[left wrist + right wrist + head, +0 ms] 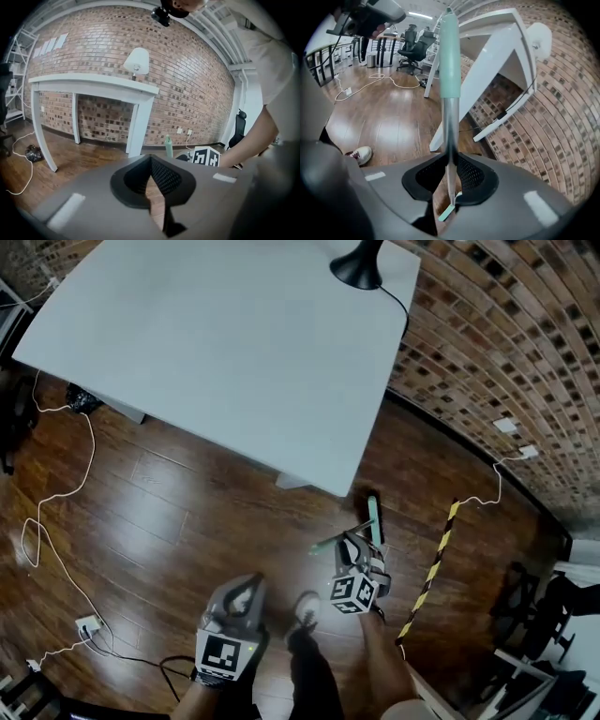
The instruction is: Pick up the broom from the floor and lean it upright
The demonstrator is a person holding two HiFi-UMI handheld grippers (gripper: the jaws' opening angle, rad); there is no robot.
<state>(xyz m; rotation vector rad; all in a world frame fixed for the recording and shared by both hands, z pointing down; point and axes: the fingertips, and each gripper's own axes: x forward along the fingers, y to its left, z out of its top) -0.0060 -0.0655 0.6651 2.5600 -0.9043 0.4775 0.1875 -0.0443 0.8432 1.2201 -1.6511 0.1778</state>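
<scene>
The broom's silver shaft runs up between my right gripper's (449,171) jaws, which are shut on it. Its mint-green grip (450,56) stands above the jaws, and a pale green part (447,212) shows below them. In the head view my right gripper (355,547) holds the broom (375,517) off the wood floor, just in front of the white table's (216,343) corner. My left gripper (246,587) hangs to the left, apart from the broom. In the left gripper view its jaws (151,161) meet with nothing between them, and the green grip (168,146) shows beyond.
A brick wall (487,343) runs along the right. A yellow-and-black striped pole (431,568) lies on the floor beside it. White cables (56,493) trail over the floor at left. A black lamp base (358,268) stands on the table. My shoe (306,607) is between the grippers.
</scene>
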